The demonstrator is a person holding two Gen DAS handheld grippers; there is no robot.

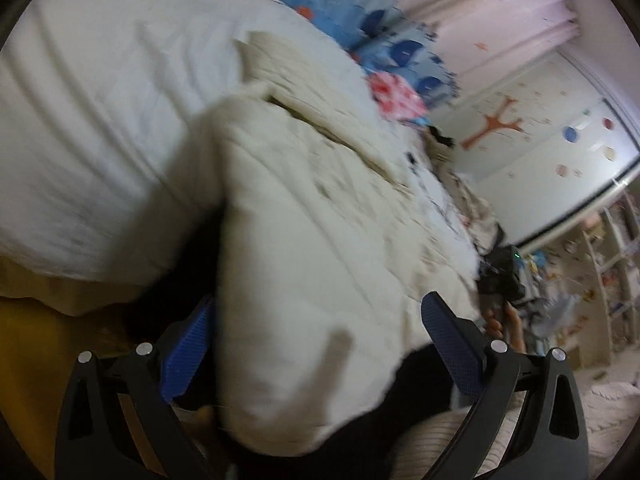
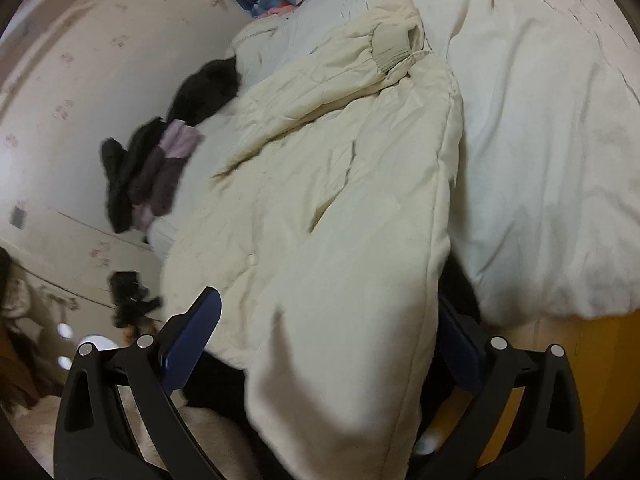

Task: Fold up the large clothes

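Both the left gripper (image 1: 320,344) and right gripper (image 2: 332,344) gape wide around the cream padded coat's (image 2: 340,168) hem at frame centre; clamping it seems next.

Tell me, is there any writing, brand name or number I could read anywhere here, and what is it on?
None can be read.
Blue patterned bedding: shapes only, no letters visible.
Wall stickers: coloured pictures, blurred, no words.
Cream padded coat: no visible label or logo.
Shelves with small items: too blurred to read.
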